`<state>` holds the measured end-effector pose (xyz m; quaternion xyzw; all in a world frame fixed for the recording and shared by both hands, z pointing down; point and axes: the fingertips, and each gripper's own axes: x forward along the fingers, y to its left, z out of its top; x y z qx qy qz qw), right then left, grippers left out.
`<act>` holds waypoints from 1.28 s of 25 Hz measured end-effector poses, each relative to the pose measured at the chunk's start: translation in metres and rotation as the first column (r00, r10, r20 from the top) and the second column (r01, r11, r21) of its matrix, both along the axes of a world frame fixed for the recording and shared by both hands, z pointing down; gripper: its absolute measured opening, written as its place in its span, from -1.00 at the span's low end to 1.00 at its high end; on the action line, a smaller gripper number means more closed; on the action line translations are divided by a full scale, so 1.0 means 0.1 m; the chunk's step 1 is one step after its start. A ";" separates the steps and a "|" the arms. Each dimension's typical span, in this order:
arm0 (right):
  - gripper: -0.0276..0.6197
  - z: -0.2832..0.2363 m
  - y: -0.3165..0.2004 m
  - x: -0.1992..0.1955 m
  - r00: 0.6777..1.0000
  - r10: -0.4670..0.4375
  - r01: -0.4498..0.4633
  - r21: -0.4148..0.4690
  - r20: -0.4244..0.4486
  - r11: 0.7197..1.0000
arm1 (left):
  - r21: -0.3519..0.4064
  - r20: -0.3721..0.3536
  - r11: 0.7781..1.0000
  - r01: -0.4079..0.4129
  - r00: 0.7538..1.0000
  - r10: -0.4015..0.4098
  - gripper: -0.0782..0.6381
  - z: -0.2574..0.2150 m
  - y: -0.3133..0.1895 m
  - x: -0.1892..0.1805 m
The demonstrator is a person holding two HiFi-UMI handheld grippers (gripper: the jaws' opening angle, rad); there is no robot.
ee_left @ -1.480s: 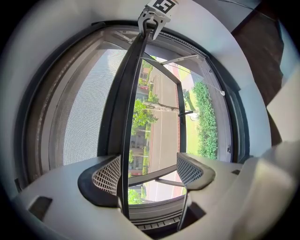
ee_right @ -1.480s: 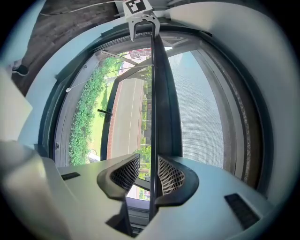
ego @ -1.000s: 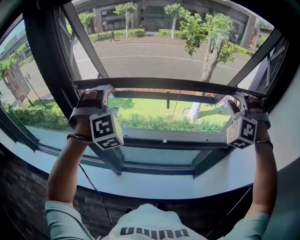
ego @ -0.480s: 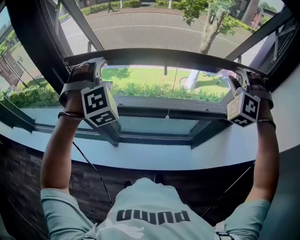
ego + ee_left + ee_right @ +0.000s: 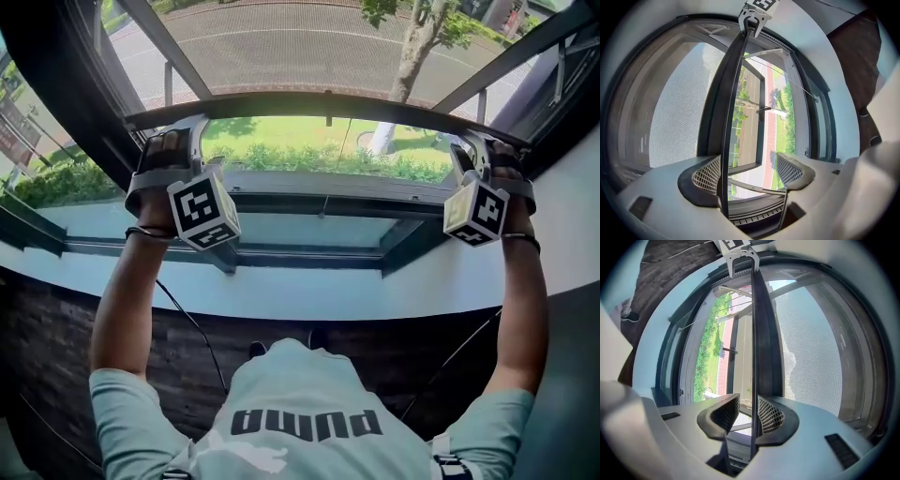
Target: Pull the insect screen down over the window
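Jaws of the left gripper (image 5: 749,171), spread wide, and of the right gripper (image 5: 749,414), narrowly parted, straddle the insect screen's bottom bar (image 5: 281,101).

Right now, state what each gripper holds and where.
Nothing clamped: left gripper and right gripper straddle the screen's pull bar near its ends, jaws apart.

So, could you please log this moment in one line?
left gripper: open, screen bar between jaws | right gripper: open, screen bar between jaws | insect screen: partly down
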<state>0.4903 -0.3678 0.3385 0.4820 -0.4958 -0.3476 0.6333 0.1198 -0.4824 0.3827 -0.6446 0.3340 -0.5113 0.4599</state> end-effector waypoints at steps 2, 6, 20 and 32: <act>-0.54 0.05 0.00 0.03 1.000 0.013 -0.013 0.013 -0.007 1.000 | 0.008 -0.008 1.000 0.000 1.000 0.000 0.23 0.04 0.00 0.00; -0.54 0.27 0.02 0.03 0.999 0.028 -0.028 -0.011 -0.015 1.000 | -0.038 0.000 0.999 0.000 1.000 0.000 0.23 0.27 0.02 -0.03; -0.54 1.19 0.09 0.08 0.997 0.082 -0.081 -0.085 0.010 0.993 | -0.121 0.053 0.992 0.036 0.998 -0.029 0.23 1.15 0.02 -0.03; -0.54 1.41 0.01 0.08 0.996 0.094 -0.093 -0.081 0.008 0.992 | -0.092 0.044 0.995 0.043 0.998 -0.039 0.23 1.37 -0.02 -0.03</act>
